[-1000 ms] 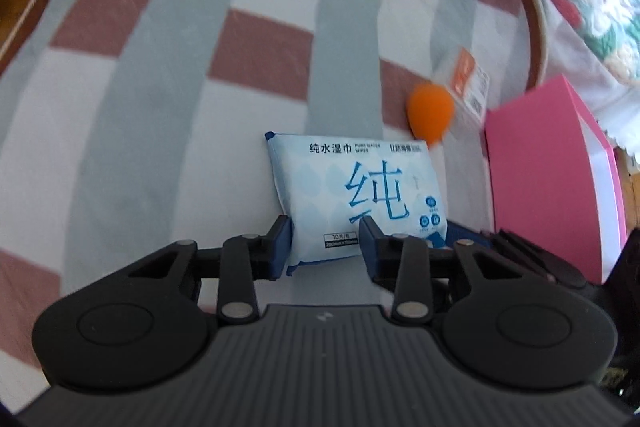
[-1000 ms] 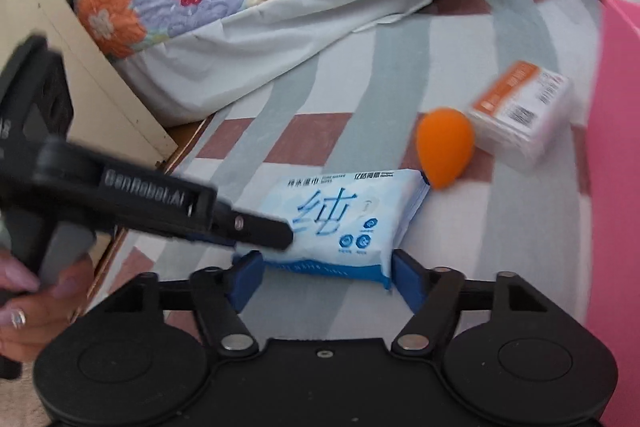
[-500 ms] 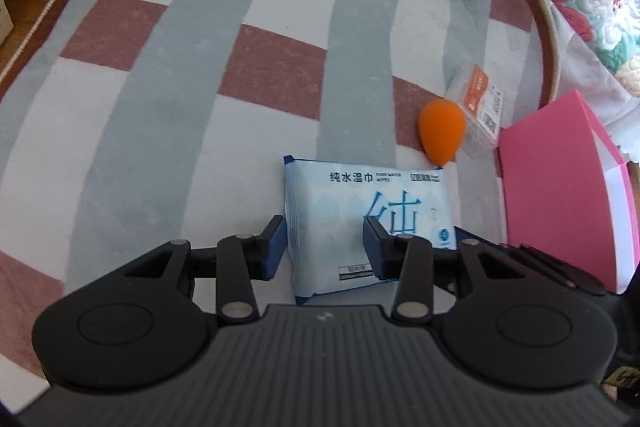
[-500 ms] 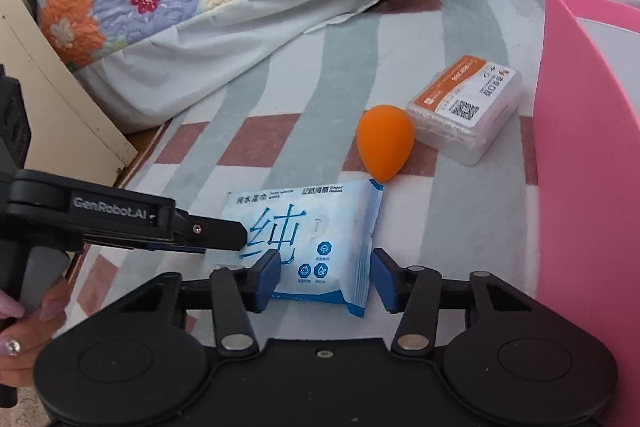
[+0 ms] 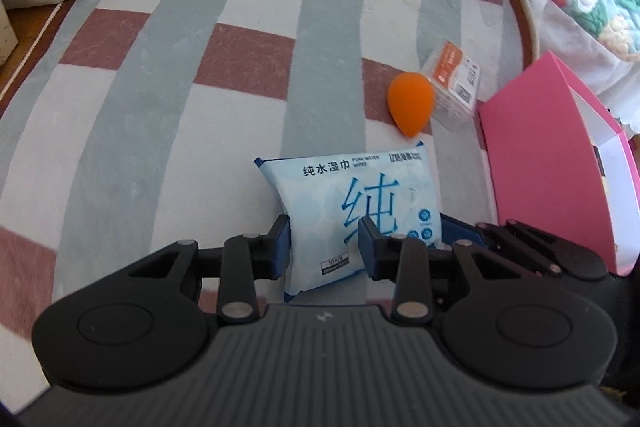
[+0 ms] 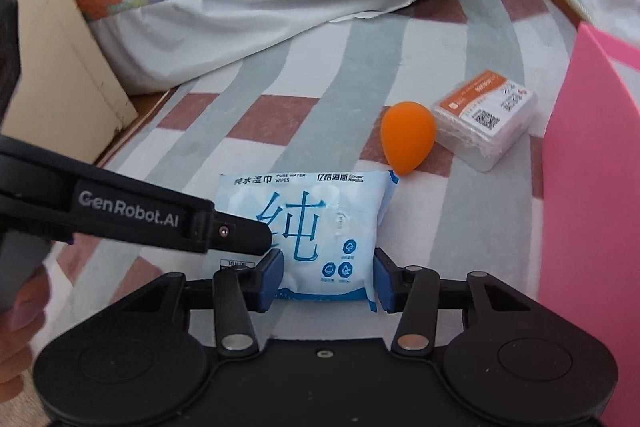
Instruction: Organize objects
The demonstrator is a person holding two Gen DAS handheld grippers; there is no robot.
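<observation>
At rug centre: wet-wipes pack held between jaws of both left gripper and right gripper, right jaws just narrowed onto it. Orange sponge and clear box at 1 o'clock, unsorted. Pink box at 3 o'clock. Task judged early.

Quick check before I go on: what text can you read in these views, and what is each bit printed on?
"纯水湿巾", "PURE WATER WIPES": top edge of the wipes pack.
"纯": large blue character on the pack's front.
"GenRobot.AI": side of the left claw, seen from the right wrist view.
Clear plastic box: orange label and QR code, print too small to read.
Pack's brand mark, round icons and bottom label: too blurred.
</observation>
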